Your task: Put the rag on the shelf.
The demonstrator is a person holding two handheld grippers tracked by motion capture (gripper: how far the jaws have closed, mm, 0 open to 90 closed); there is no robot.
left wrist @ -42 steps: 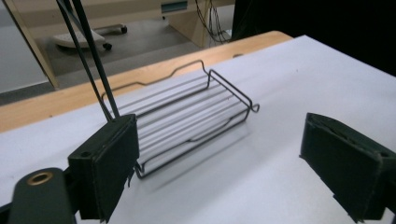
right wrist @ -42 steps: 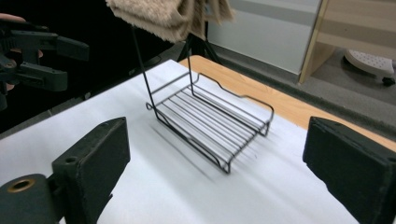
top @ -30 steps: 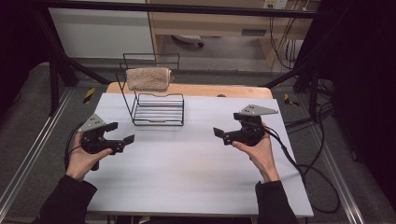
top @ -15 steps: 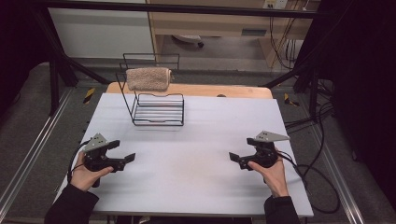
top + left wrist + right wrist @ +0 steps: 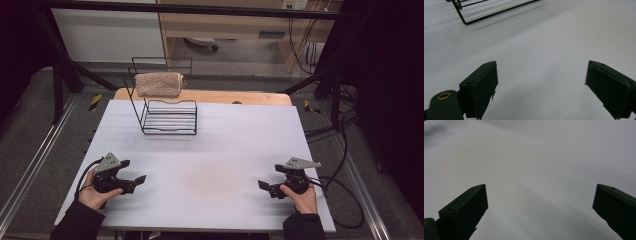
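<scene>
In the high view, the left gripper (image 5: pixel 131 180) rests low at the near left of the white table (image 5: pixel 235 145) and the right gripper (image 5: pixel 266 187) at the near right, each held in one hand, both pointing toward the middle of the table. A black wire rack (image 5: pixel 167 112) stands at the far left part of the table, well apart from both grippers, and a beige folded towel (image 5: pixel 159 84) hangs over its top bar, at the far side of the rack. In the left gripper view, the two black jaws stand wide apart with nothing between them, and only bare table lies ahead; a corner of the wire rack (image 5: pixel 486 12) shows at the far left. In the right gripper view, the jaws are also wide apart and empty, above the plain table (image 5: pixel 536 165). I judge that the towel is the thing to handle, and the reach to it is not yet begun. To do it well, the left gripper, which is nearer, should rise first above the height of the rack, come to the towel from the near side, and take the cloth at its upper fold, so the jaws do not catch the wires and the light rack is not pulled over.
</scene>
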